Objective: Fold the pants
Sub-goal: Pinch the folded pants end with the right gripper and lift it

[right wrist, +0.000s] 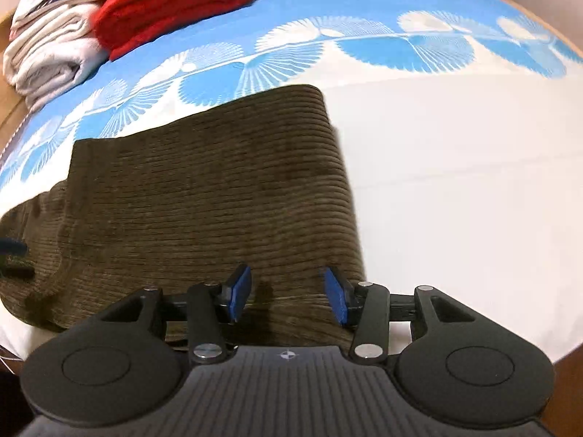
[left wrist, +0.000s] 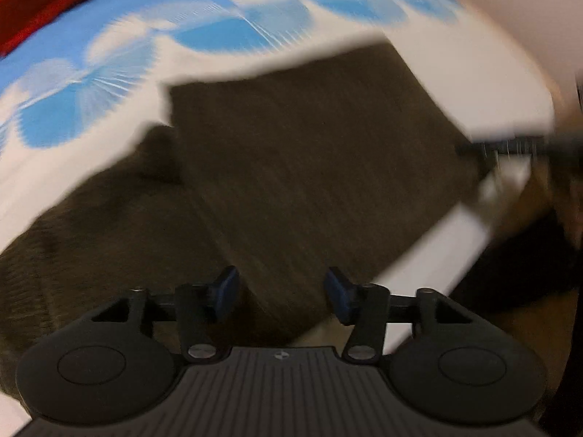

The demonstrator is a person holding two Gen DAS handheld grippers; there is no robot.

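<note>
Closest to me, my right gripper (right wrist: pixel 288 296) hangs with its blue pads apart and nothing between them, just over the near edge of the pants (right wrist: pixel 204 196). My left gripper (left wrist: pixel 282 295) is spread the same way and empty, above the near edge of the same dark brown corduroy (that view is smeared with blur, so I trust it less).

The pants lie folded on the bedspread (right wrist: pixel 455 189), a ribbed slab with a straight folded edge on its right side and a looser, rumpled end trailing off to its left. From the left wrist view a top layer seems to sit over a lower one, though I cannot tell how squarely.

Beyond the pants runs the blue fan-patterned band of the cover, and past that, to the far left of the pants, a red folded garment (right wrist: pixel 171 3) beside a pale stack of laundry (right wrist: pixel 51 47).

My worry is the rumpled left end: if I pinch only the top layer there, the stack could shear and the fold slide open. Corduroy grips itself, so a dragged corner would likely bunch rather than glide.
</note>
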